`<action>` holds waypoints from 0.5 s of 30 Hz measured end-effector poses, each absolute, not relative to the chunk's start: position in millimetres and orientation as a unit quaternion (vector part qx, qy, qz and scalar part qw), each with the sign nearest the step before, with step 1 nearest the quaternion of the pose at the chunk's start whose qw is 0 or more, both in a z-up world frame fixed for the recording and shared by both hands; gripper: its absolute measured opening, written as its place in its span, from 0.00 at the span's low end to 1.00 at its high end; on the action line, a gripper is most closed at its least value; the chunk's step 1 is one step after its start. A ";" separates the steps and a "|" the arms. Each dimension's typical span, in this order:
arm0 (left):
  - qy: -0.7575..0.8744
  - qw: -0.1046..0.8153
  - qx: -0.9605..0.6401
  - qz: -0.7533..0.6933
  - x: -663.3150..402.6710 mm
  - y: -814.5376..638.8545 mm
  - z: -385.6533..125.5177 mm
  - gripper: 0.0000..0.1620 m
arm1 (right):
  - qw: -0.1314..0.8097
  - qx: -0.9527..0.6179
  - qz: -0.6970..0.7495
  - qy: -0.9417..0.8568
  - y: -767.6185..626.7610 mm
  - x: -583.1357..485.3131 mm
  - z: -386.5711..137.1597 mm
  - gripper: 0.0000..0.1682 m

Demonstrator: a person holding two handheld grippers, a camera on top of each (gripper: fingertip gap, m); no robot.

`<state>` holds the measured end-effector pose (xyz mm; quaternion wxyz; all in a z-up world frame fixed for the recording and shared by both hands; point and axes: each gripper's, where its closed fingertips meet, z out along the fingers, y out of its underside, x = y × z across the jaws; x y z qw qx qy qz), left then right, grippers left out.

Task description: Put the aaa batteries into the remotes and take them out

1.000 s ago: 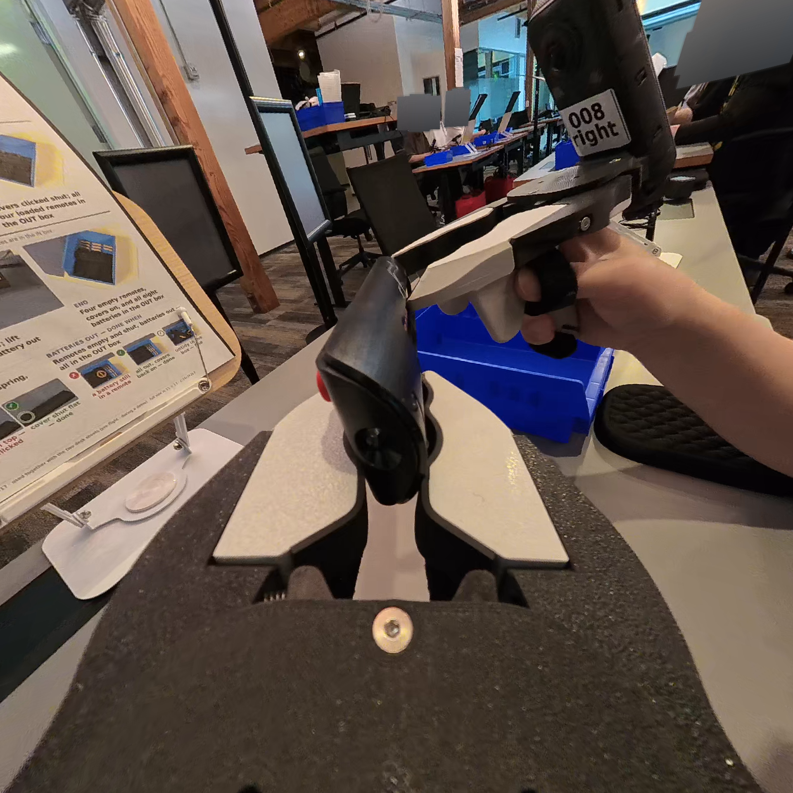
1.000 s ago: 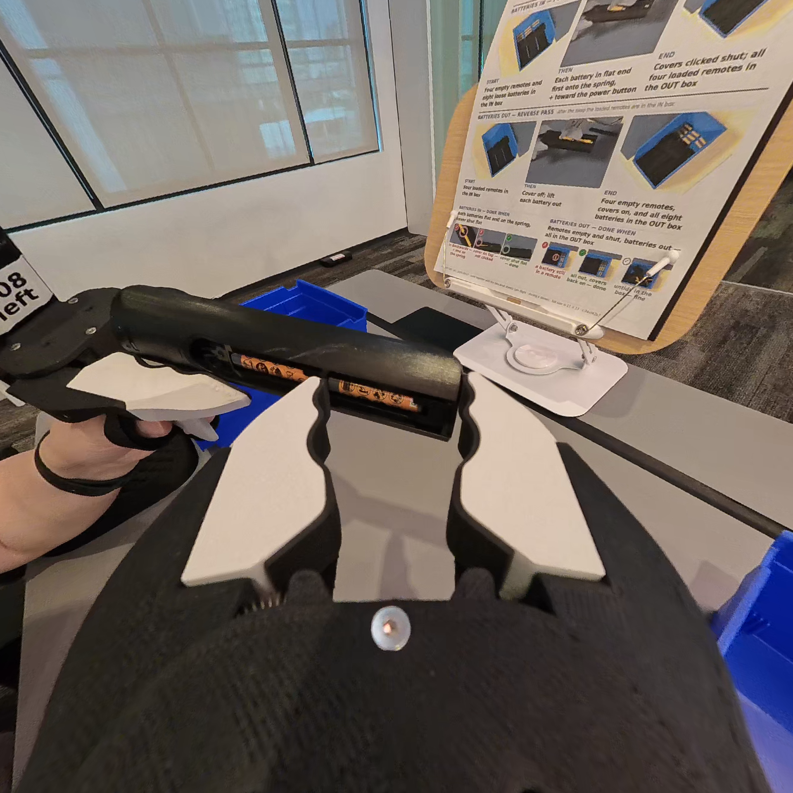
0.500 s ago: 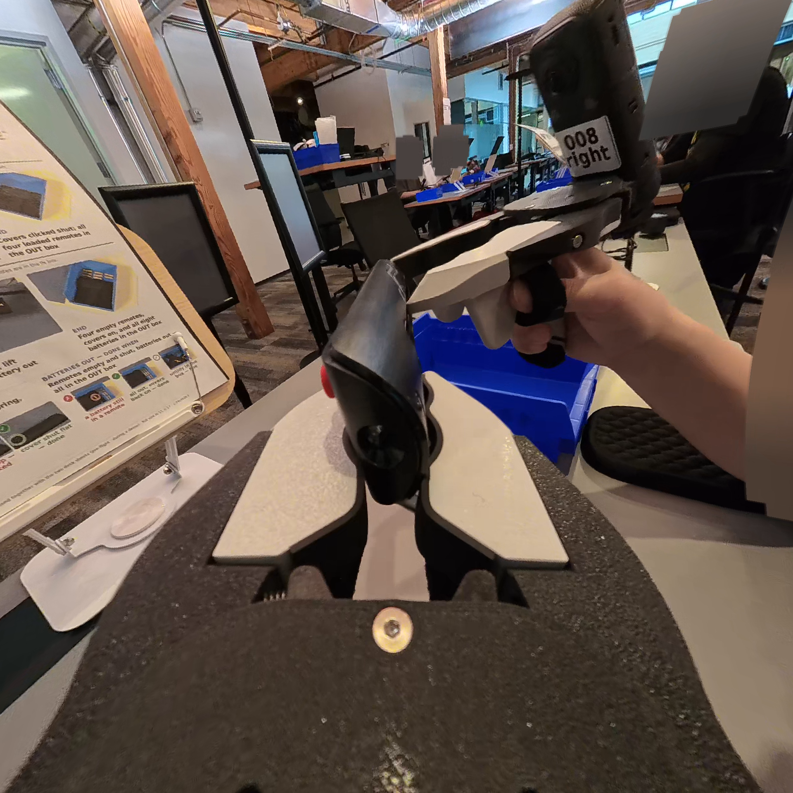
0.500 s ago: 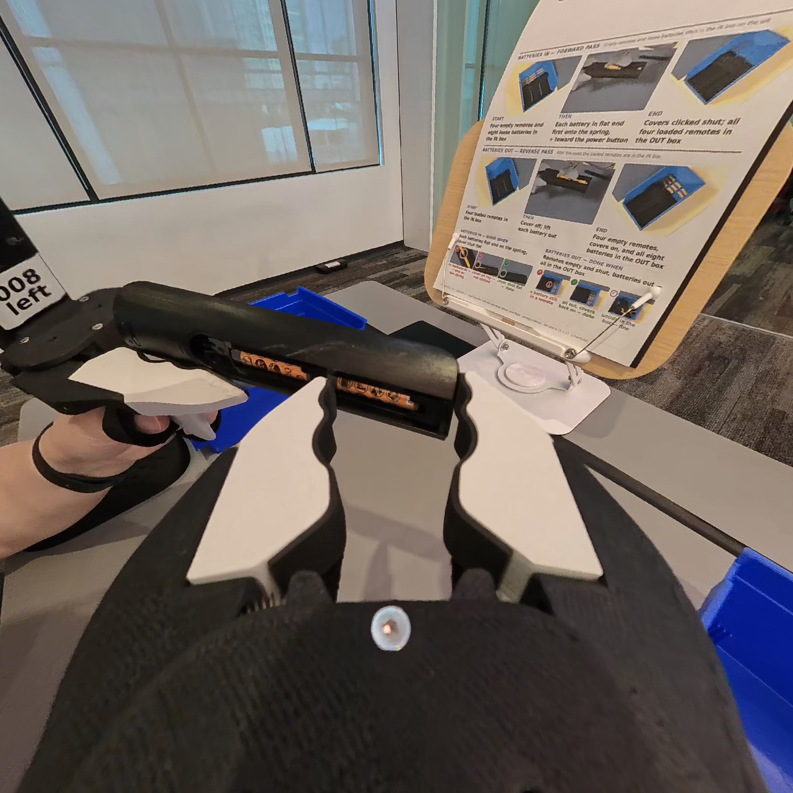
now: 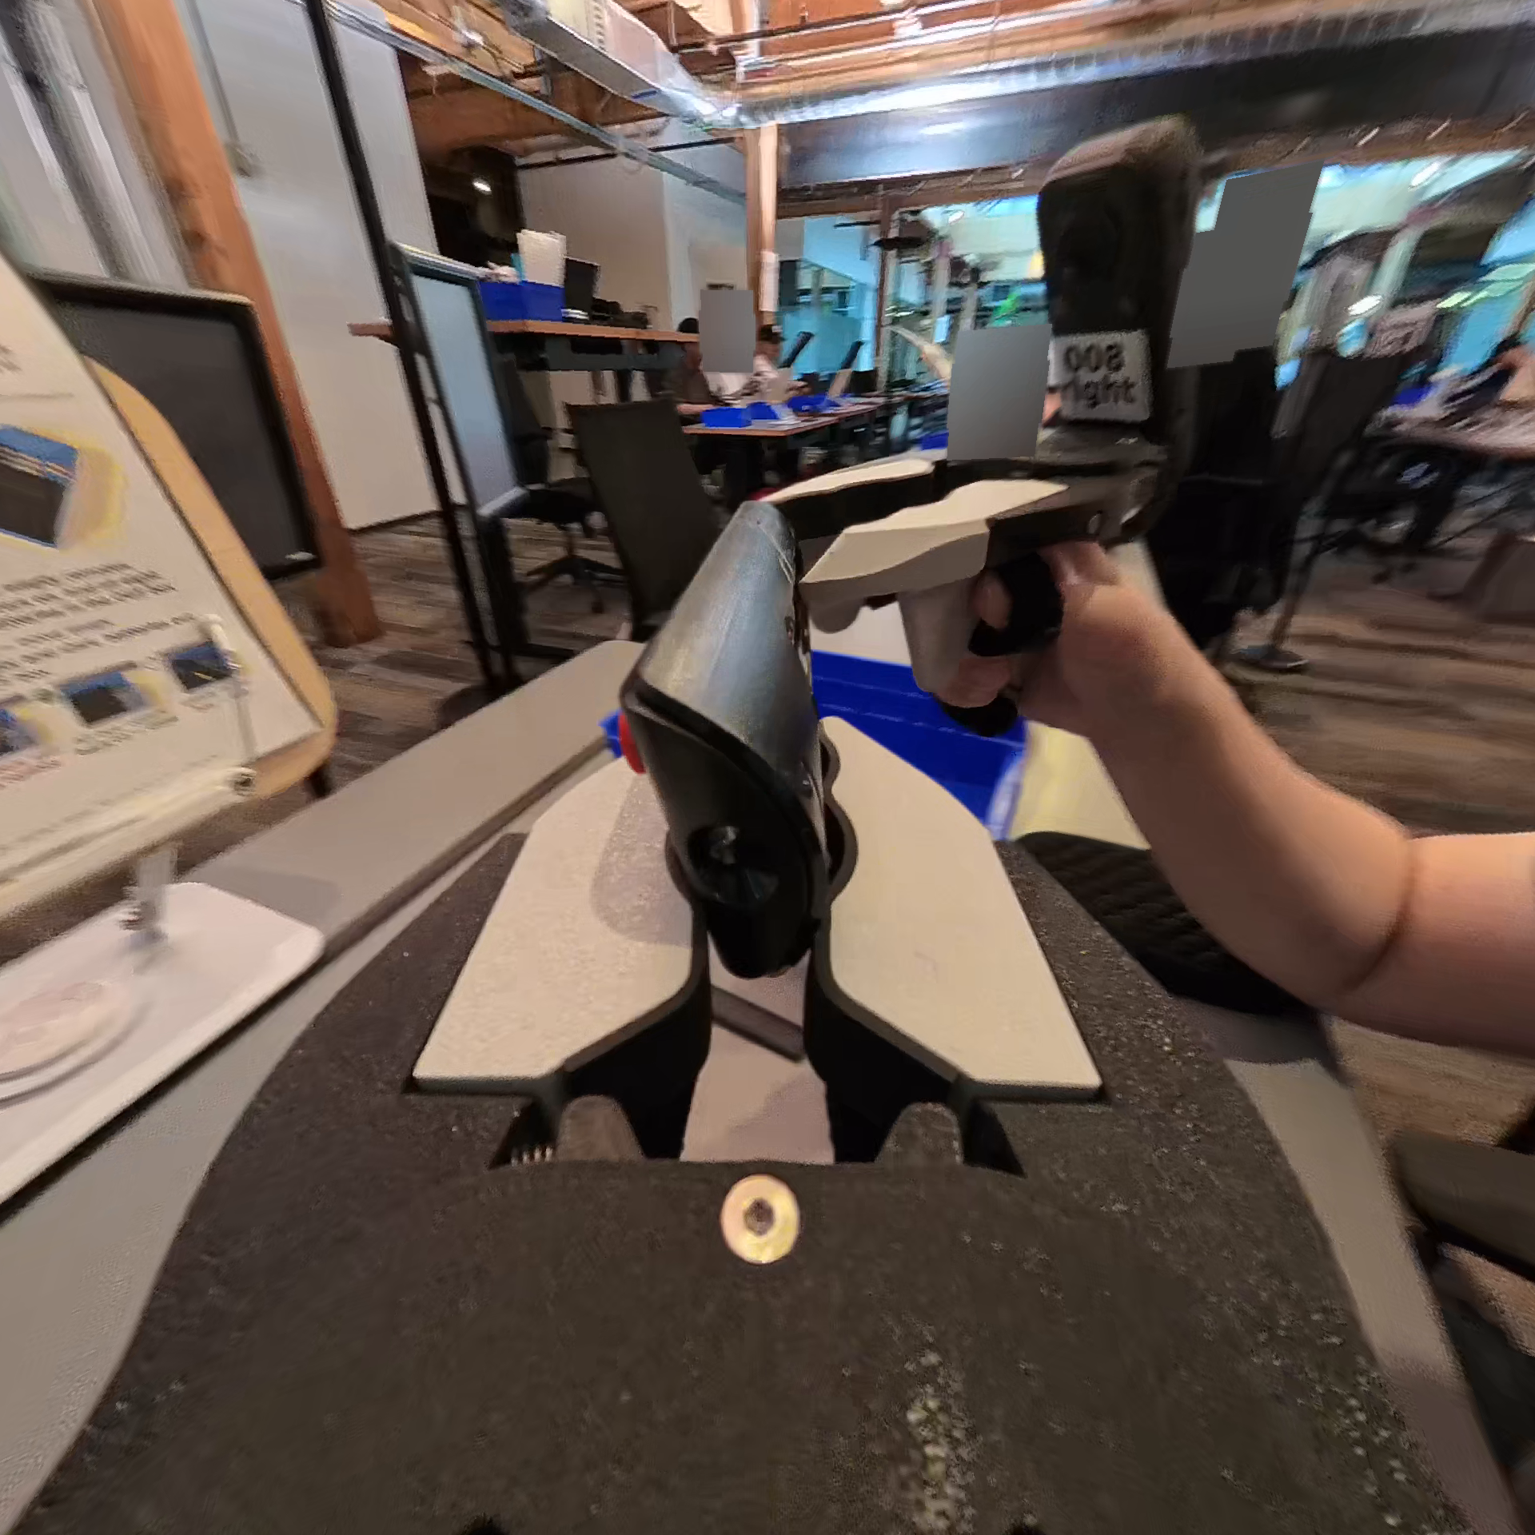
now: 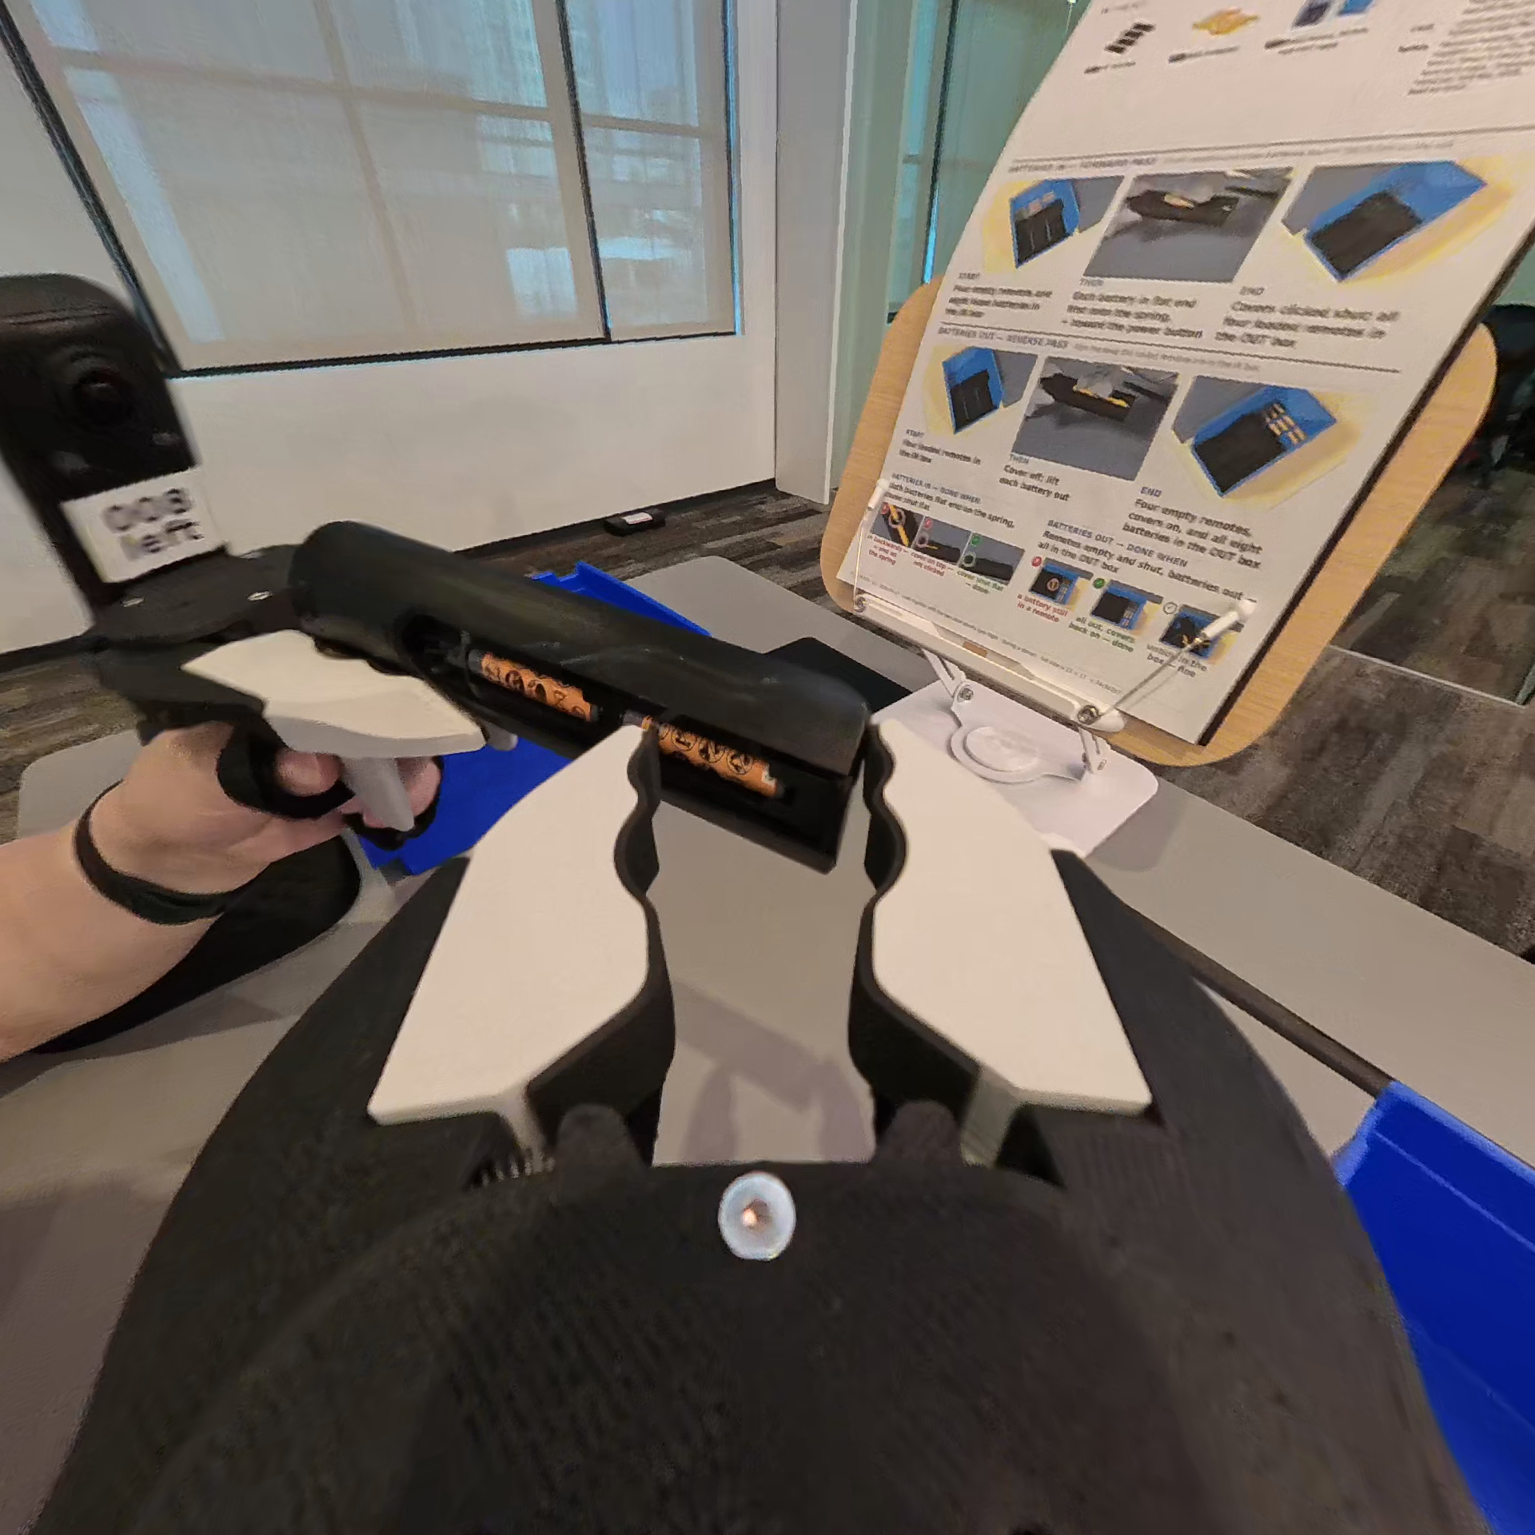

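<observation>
A black remote [image 5: 731, 706] stands nearly end-on between my left gripper's [image 5: 735, 747] fingers, which are shut on it above the grey table [image 5: 465, 772]. In the right wrist view the remote [image 6: 581, 631] lies crosswise, sloping down to the right, its cover off. Two orange-and-black batteries [image 6: 532, 685] [image 6: 714, 752] sit in the open compartment. My right gripper [image 6: 757, 739] is open, its fingertips either side of the remote's far end at the second battery. It also shows in the left wrist view [image 5: 872, 515], at the remote's upper end.
An instruction board [image 6: 1163, 399] on a white stand [image 6: 1022, 772] stands behind the remote. A blue bin [image 5: 914, 723] lies beyond it, another blue bin [image 6: 1445, 1229] at my right. A black pad [image 5: 1146, 922] lies under the person's forearm.
Both grippers and the remote have swung together, with motion blur. The remote now slopes more steeply down to the right in the right wrist view. Both grips are unchanged.
</observation>
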<state>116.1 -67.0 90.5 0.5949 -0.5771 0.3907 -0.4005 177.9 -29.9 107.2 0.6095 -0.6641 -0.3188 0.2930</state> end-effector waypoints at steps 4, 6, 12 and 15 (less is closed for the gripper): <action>0.366 0.539 -0.572 -0.498 109.2 -69.7 97.8 0.13 | 0.582 -0.652 0.364 -0.322 -37.1 174.7 111.4 0.35; 0.362 0.535 -0.570 -0.507 106.4 -68.4 99.1 0.13 | 0.569 -0.644 0.399 -0.321 -40.2 173.8 113.0 0.36; 0.386 0.519 -0.570 -0.507 112.0 -73.1 93.4 0.14 | 0.548 -0.651 0.414 -0.323 -39.4 166.3 104.9 0.35; 0.394 0.519 -0.566 -0.505 113.6 -74.0 92.0 0.14 | 0.529 -0.641 0.447 -0.330 -46.0 161.7 104.9 0.29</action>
